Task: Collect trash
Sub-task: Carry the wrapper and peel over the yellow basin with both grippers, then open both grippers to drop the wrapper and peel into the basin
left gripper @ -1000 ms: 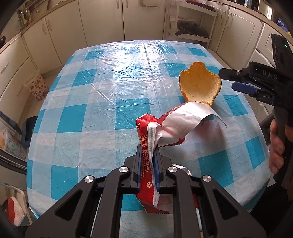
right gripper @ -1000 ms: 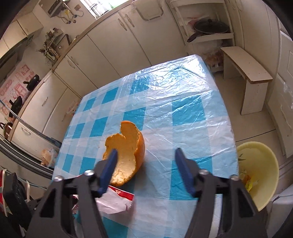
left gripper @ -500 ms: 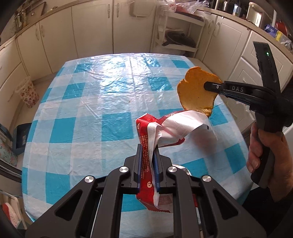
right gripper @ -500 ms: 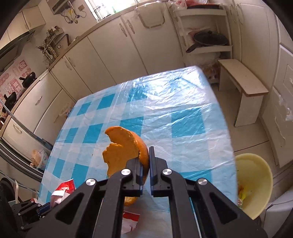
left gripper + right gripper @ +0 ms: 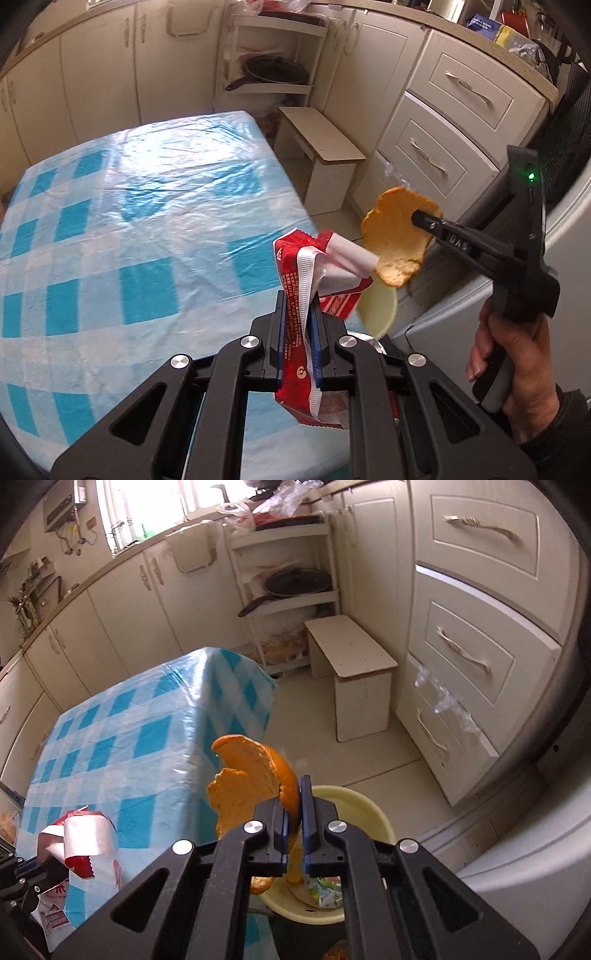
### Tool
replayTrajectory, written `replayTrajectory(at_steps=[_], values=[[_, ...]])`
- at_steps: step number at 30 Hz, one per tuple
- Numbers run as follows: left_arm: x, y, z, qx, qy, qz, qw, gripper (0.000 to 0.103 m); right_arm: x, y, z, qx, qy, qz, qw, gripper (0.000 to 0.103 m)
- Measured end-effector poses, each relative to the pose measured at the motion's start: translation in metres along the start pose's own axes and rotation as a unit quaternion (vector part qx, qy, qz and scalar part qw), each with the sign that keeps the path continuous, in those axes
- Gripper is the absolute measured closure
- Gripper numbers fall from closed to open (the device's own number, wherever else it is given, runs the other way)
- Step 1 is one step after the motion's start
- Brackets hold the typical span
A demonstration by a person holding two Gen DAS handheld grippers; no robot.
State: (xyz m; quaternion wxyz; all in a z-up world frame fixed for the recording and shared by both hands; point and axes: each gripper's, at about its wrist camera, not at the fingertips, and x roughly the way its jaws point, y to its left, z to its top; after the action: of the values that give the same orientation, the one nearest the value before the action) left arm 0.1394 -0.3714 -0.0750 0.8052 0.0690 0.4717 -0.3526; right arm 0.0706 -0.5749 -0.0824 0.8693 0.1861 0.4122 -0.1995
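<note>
1. Two grippers are each carrying trash off the right edge of the checked tabletop (image 5: 110, 229).
2. Left gripper (image 5: 299, 328) is clamping a red-and-white wrapper (image 5: 301, 280), held in the air.
3. Right gripper (image 5: 294, 823) is pinching an orange peel (image 5: 251, 779) above the yellow bin (image 5: 369, 812) on the floor, which is holding scraps.

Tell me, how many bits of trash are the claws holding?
2. The red wrapper is pinched in the left claw; the orange peel is in the right claw, above the yellow bin, which holds more trash.
</note>
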Motion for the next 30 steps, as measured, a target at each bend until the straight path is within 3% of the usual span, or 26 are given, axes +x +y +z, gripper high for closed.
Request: replayTrajectory(at_steps=[1, 2, 4, 6, 9, 10, 13, 16, 24, 30], values=[[0.009, -0.009, 0.004, -0.002, 0.006, -0.008, 1.0, 0.092, 0.006, -0.008, -0.001, 0.016, 0.014, 0.003, 1.0, 0.086], [0.019, -0.019, 0.007, -0.003, 0.012, -0.014, 0.9998, 0.092, 0.008, -0.017, 0.0, 0.039, 0.018, 0.008, 0.999, 0.068], [0.039, -0.037, 0.015, -0.002, 0.024, -0.02, 0.9995, 0.092, 0.004, -0.032, 0.002, 0.079, 0.011, 0.021, 0.997, 0.055], [0.058, -0.051, 0.021, 0.001, 0.04, -0.019, 0.999, 0.092, -0.01, -0.043, 0.007, 0.107, -0.007, 0.041, 0.993, 0.055], [0.085, -0.07, 0.027, 0.014, 0.066, -0.008, 0.9977, 0.092, -0.035, -0.051, 0.013, 0.132, -0.046, 0.065, 0.988, 0.046], [0.095, -0.075, 0.029, 0.022, 0.075, 0.002, 0.9969, 0.087, -0.041, -0.052, 0.015, 0.135, -0.056, 0.071, 0.987, 0.045], [0.113, -0.088, 0.031, 0.034, 0.092, 0.023, 0.9949, 0.059, -0.053, -0.055, 0.02, 0.14, -0.074, 0.087, 0.983, 0.041], [0.118, -0.097, 0.031, 0.043, 0.094, 0.032, 0.9941, 0.051, -0.052, -0.058, 0.024, 0.149, -0.073, 0.1, 0.981, 0.038], [0.098, -0.101, 0.023, 0.068, 0.081, 0.053, 0.993, 0.036, -0.055, -0.064, 0.025, 0.169, -0.072, 0.118, 0.976, 0.033], [0.063, -0.062, 0.02, 0.028, 0.068, 0.048, 0.9962, 0.032, -0.058, -0.064, 0.022, 0.176, -0.075, 0.12, 0.974, 0.029]])
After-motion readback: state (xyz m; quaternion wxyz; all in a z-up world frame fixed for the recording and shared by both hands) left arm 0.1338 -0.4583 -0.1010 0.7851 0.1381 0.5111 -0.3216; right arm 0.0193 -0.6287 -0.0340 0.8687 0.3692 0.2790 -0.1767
